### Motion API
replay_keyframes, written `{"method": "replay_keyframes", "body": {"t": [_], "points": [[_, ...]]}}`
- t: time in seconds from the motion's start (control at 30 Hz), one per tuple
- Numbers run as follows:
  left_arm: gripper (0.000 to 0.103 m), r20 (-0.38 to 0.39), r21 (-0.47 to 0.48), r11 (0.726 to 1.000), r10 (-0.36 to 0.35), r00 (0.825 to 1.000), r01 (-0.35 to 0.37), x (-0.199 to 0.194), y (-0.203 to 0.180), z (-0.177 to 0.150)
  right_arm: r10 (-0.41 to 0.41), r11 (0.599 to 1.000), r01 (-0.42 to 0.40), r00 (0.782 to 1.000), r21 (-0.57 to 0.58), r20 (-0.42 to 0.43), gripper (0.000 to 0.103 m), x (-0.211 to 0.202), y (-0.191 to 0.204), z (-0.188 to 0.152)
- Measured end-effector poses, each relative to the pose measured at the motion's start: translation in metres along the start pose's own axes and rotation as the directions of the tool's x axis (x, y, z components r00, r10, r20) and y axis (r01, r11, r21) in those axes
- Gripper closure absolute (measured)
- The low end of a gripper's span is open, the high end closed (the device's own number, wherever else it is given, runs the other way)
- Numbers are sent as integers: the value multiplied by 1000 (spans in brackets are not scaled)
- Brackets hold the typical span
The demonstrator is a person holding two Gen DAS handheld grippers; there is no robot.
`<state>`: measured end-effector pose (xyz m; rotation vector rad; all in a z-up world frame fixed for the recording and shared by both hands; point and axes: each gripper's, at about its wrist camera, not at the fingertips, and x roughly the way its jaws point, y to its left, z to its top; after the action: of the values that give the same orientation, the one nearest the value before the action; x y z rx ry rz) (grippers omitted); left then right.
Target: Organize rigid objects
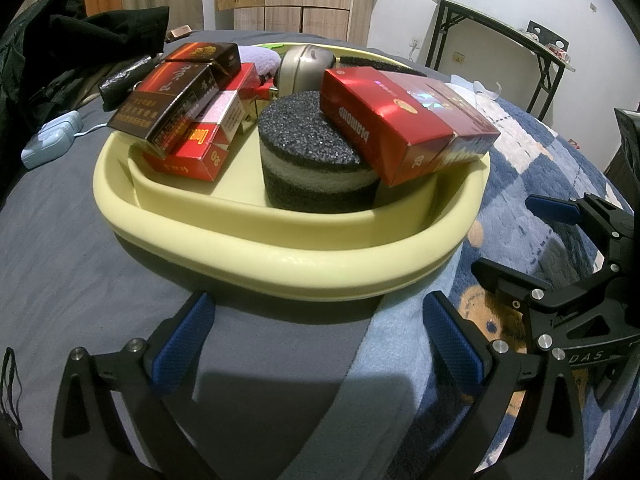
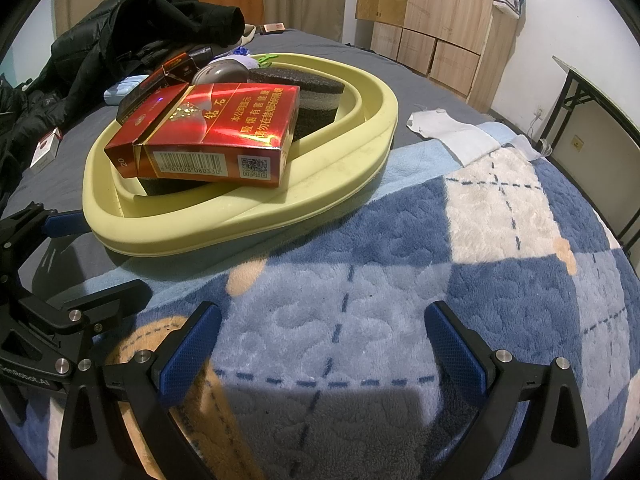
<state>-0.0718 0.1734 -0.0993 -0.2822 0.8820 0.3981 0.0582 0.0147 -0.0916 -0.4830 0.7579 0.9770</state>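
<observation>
A pale yellow basin (image 1: 256, 252) (image 2: 248, 220) sits on the bed and holds several cigarette packs, a round black sponge (image 1: 308, 152) and a metal tin (image 1: 304, 66). A red pack (image 1: 396, 120) (image 2: 216, 136) lies tilted on the sponge. Dark and red packs (image 1: 176, 108) are stacked at the basin's left. My left gripper (image 1: 316, 344) is open, just short of the basin's near rim, with nothing between its fingers. My right gripper (image 2: 320, 344) is open over the blue checked blanket, to the right of the basin; it also shows as the right gripper (image 1: 560, 248) at the edge of the left wrist view.
Black clothing (image 2: 120, 20) is heaped at the far left of the bed. A light blue case (image 1: 52, 140) and a small red and white pack (image 2: 46, 150) lie on the grey sheet. White cloths (image 2: 460, 136) lie on the blanket. A folding table (image 1: 500, 36) stands by the wall.
</observation>
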Motion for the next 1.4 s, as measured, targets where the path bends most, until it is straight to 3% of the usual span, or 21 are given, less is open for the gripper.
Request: {"method": "replay_keyframes", "body": {"t": [1.4], "points": [[0,0,0,1000,0,1000,0,0,0,0,1,1000,-1,1000,-1,0,0,0,0,0]]}}
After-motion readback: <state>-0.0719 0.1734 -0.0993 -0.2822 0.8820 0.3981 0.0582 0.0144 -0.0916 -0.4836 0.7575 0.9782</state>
